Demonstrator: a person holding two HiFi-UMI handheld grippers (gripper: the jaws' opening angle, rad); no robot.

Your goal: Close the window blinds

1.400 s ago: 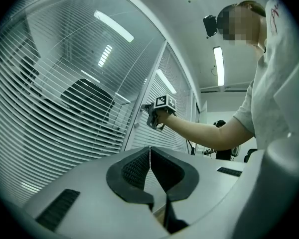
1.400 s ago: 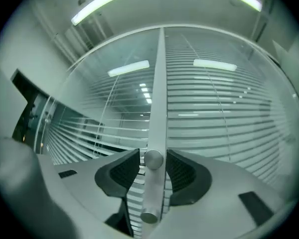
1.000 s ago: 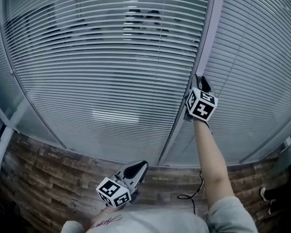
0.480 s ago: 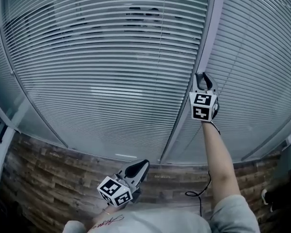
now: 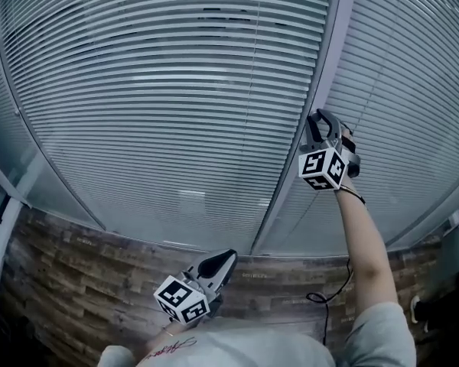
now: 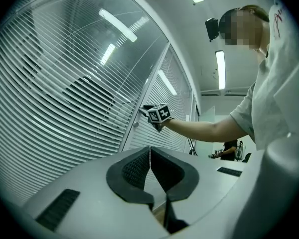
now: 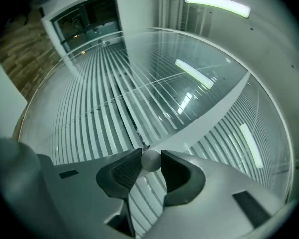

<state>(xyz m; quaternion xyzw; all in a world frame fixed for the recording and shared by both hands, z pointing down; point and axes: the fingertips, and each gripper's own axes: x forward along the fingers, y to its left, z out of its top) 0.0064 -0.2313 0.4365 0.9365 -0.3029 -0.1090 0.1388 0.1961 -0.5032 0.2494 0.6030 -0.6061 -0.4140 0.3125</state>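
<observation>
The window blinds (image 5: pixel 176 90) hang behind glass, with slats tilted nearly flat so little shows through. A second blind panel (image 5: pixel 413 82) lies right of the grey frame post (image 5: pixel 325 60). My right gripper (image 5: pixel 323 118) reaches up to that post. In the right gripper view its pads press on a small round grey knob (image 7: pixel 151 160) at the frame, so my right gripper (image 7: pixel 151 158) is shut on it. My left gripper (image 5: pixel 223 260) hangs low near my body. In the left gripper view my left gripper (image 6: pixel 150 151) is shut and empty.
A wood-pattern floor (image 5: pixel 76 281) runs along the foot of the glass wall. A black cable (image 5: pixel 325 300) dangles below my right forearm. In the left gripper view, another person (image 6: pixel 231 148) sits at the far end of the room.
My right gripper has turned on the knob and its marker cube has rotated. The left panel's slats have tilted further shut, hiding the dark shapes seen behind them earlier.
</observation>
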